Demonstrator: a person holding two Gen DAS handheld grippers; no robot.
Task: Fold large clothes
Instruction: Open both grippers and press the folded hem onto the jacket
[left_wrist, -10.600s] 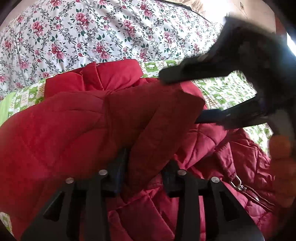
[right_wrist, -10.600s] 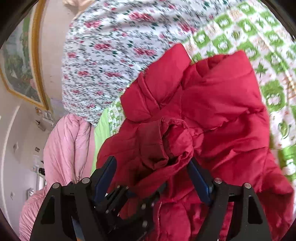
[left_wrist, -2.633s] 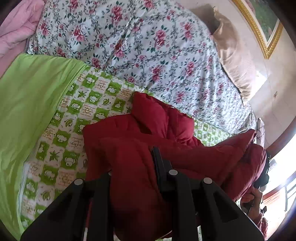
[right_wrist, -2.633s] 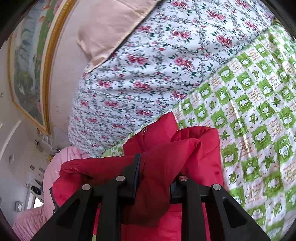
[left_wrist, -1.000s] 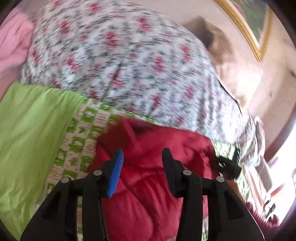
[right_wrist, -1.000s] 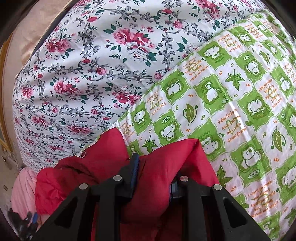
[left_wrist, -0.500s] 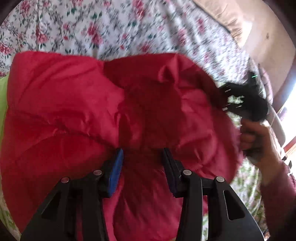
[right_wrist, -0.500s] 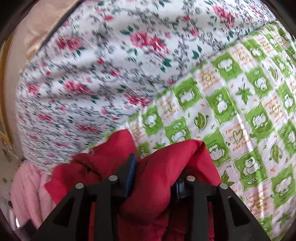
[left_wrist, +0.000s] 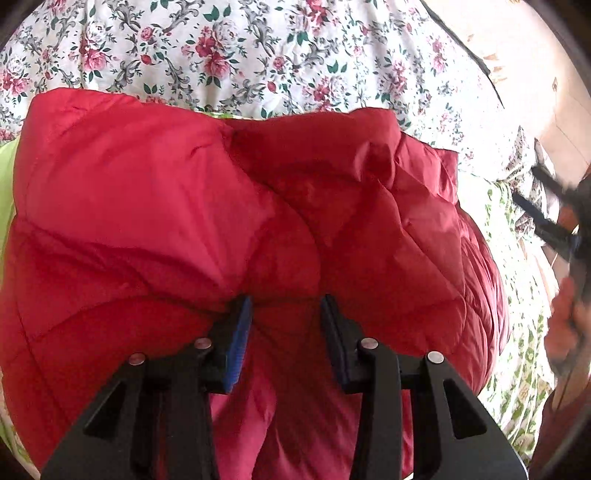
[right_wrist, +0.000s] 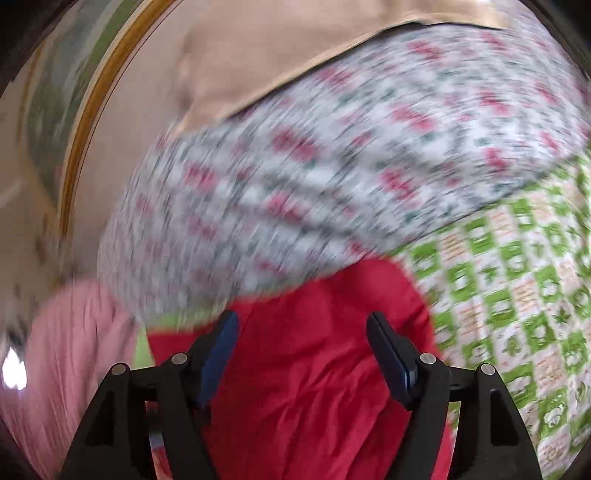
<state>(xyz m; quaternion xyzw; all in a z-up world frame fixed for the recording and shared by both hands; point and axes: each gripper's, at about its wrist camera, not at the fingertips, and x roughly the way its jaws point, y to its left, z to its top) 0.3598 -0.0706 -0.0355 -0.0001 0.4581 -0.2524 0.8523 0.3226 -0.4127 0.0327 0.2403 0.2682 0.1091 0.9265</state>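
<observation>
A red quilted jacket (left_wrist: 229, 221) lies folded in a puffy bundle on the bed. My left gripper (left_wrist: 286, 306) is open, its blue-padded fingers (left_wrist: 240, 332) right over the jacket's near side, holding nothing. My right gripper (right_wrist: 301, 325) is open and empty, above the jacket's edge (right_wrist: 314, 369); its view is blurred by motion. The right gripper also shows at the right edge of the left wrist view (left_wrist: 550, 221), apart from the jacket.
The jacket rests on a green-and-white checked sheet (right_wrist: 517, 295). Behind it lies a floral quilt (left_wrist: 258, 48). A pink blanket (right_wrist: 74, 350) is at the left, a beige pillow (right_wrist: 277, 55) and a gold picture frame (right_wrist: 96, 110) beyond.
My right gripper has let go of the jacket, opened and pulled back. My left gripper, open since a second ago, has moved in close over the folded jacket.
</observation>
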